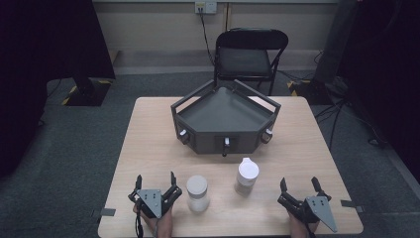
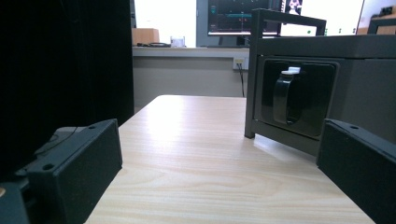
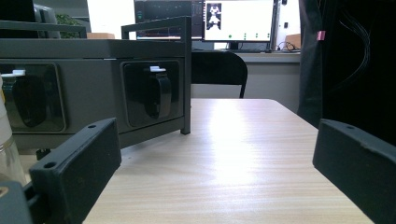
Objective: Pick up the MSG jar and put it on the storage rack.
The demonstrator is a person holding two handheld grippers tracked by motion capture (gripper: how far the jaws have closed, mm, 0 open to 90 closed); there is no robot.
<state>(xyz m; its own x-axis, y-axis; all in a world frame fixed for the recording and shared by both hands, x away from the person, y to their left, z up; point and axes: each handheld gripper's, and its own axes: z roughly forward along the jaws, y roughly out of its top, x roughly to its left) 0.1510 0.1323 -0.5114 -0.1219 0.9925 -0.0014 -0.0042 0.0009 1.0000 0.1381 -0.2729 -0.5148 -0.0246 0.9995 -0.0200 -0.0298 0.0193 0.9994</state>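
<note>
Both grippers rest low in the high view: the left gripper (image 1: 155, 184) at lower left and the right gripper (image 1: 300, 188) at lower right, each with its jaws spread apart and nothing between them. Between the two, on the wooden table (image 1: 148, 129), stand two white-capped jars. The left jar (image 1: 197, 193) sits just beside the left gripper, upright; the right jar (image 1: 246, 175) stands a little higher in the frame, nearer the centre, well apart from the right gripper. What the jars hold cannot be told. Above them, in the middle of the frame, sits a dark grey tray (image 1: 225, 114) with angled walls, rail handles and small knobs on its front faces; its floor looks bare.
</note>
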